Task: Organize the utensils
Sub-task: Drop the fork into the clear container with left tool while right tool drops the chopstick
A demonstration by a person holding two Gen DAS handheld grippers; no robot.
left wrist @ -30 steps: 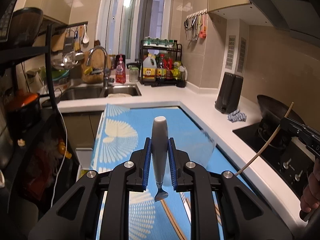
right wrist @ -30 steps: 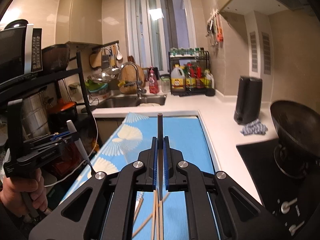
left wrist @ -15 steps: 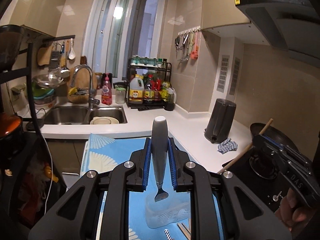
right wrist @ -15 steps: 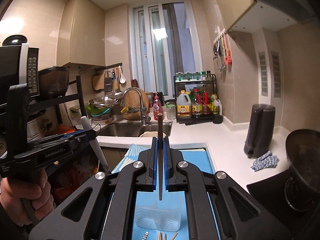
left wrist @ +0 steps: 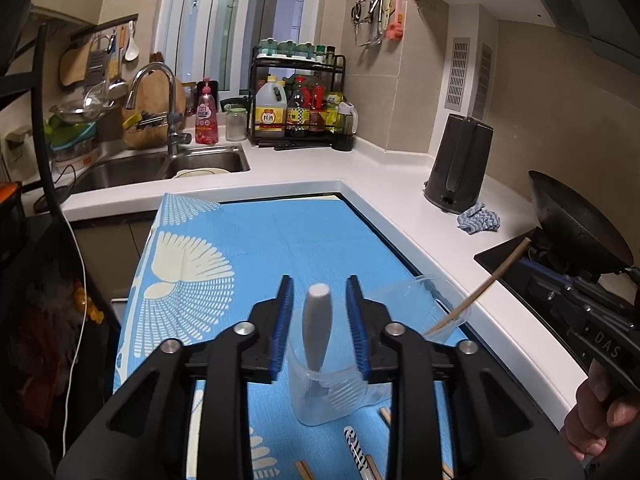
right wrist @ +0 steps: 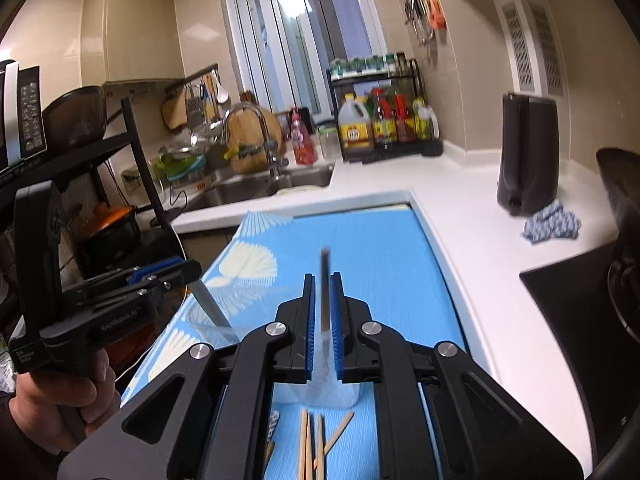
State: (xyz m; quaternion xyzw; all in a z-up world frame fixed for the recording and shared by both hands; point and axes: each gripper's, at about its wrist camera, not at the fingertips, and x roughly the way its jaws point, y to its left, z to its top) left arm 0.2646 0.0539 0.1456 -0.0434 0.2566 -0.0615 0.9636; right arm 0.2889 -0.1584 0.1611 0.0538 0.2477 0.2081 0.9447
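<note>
My left gripper [left wrist: 319,304] is open, its pads apart from a grey-handled utensil [left wrist: 317,326] that stands in a clear plastic container [left wrist: 340,394] on the blue mat. My right gripper [right wrist: 321,300] is open; a dark-tipped wooden chopstick [right wrist: 323,292] stands between its pads with gaps on both sides, its lower end in the same container [right wrist: 332,394]. In the left wrist view that chopstick [left wrist: 480,292] leans on the container's rim, with the right gripper's body [left wrist: 580,312] beside it. In the right wrist view the left gripper [right wrist: 160,276] is over the grey handle [right wrist: 210,306].
Loose wooden chopsticks [right wrist: 310,446] and a patterned utensil [left wrist: 356,446] lie on the blue mat [left wrist: 280,240] in front of the container. White counter, black kettle [left wrist: 458,162], blue cloth [left wrist: 480,220], wok on the hob [left wrist: 576,220], sink [left wrist: 160,164] and bottle rack [left wrist: 300,104] surround it.
Both grippers came down to the container and opened. The grey-handled utensil and the chopstick were let go and now stand in the container.
</note>
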